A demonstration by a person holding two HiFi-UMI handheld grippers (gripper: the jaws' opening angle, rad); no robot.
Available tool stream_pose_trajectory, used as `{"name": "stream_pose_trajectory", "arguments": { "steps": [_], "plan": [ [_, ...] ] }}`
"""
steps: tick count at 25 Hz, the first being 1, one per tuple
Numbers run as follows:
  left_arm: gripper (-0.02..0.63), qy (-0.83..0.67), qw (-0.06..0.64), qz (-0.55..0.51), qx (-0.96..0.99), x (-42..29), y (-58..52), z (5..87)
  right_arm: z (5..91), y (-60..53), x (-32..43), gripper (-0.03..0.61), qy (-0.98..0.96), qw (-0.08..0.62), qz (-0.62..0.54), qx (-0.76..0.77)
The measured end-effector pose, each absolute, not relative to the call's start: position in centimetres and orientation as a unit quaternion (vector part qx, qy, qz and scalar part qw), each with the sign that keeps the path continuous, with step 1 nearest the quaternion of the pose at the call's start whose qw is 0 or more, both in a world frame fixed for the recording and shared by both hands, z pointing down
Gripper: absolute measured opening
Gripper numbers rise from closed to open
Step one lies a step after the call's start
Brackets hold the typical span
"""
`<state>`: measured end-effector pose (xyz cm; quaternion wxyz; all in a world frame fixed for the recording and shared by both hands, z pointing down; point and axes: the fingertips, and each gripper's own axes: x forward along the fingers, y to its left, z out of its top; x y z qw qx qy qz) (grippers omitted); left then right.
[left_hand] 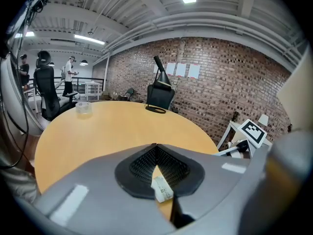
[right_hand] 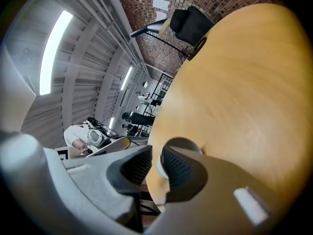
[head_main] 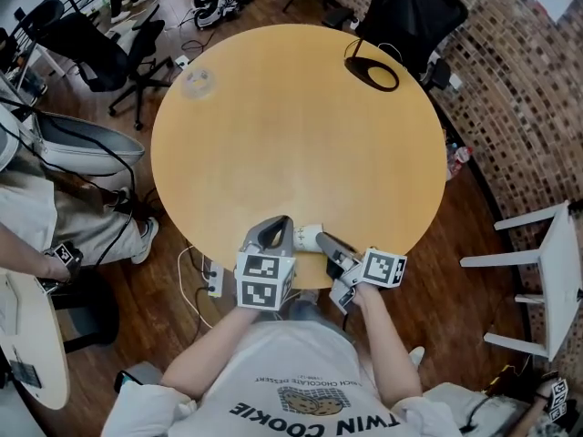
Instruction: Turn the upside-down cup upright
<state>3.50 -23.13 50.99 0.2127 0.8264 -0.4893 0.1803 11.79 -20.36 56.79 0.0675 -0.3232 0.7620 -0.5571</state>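
Note:
A small white cup [head_main: 308, 238] sits on the round wooden table [head_main: 301, 135] near its front edge, between my two grippers. My right gripper [head_main: 322, 241] reaches it from the right. In the right gripper view the cup [right_hand: 182, 143] shows just behind the right pad. The pads [right_hand: 177, 168] stand a little apart and the left pad does not touch the cup, so my right gripper [right_hand: 155, 161] is open. I cannot tell which way up the cup stands. My left gripper [head_main: 281, 222] rests just left of the cup. Its tips [left_hand: 155, 146] meet, holding nothing.
A clear plastic container [head_main: 197, 82] stands at the table's far left, and a black ring-shaped object [head_main: 372, 66] lies at its far right. Office chairs [head_main: 109, 53], floor cables, a white chair [head_main: 547, 280] and a second table [head_main: 27, 344] surround the table.

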Motion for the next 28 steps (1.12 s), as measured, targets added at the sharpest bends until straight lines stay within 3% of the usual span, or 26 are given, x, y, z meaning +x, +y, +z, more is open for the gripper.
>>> {"name": "stream_pose_trajectory", "arguments": {
  "steps": [16, 18, 21, 25, 28],
  "plan": [
    [0.003, -0.49, 0.213, 0.177, 0.826, 2.7, -22.3, 50.7, 57.0, -19.8, 12.6, 0.114, 0.786, -0.017, -0.501, -0.363],
    [0.003, -0.492, 0.213, 0.175, 0.826, 2.6, -22.2, 50.6, 56.5, -19.6, 12.7, 0.121, 0.81, -0.073, -0.449, -0.369],
    [0.003, -0.495, 0.216, 0.172, 0.824, 2.2, -22.3, 50.6, 55.6, -20.1, 12.0, 0.143, 0.858, -0.222, -0.298, -0.355],
    [0.003, -0.502, 0.223, 0.164, 0.819, 1.5, -22.4, 50.5, 55.0, -21.1, 9.0, 0.173, 0.873, -0.398, -0.095, -0.264],
    [0.003, -0.51, 0.227, 0.156, 0.815, 1.0, -22.3, 50.3, 56.0, -21.5, 7.4, 0.19, 0.847, -0.492, 0.018, -0.198]
  ]
}}
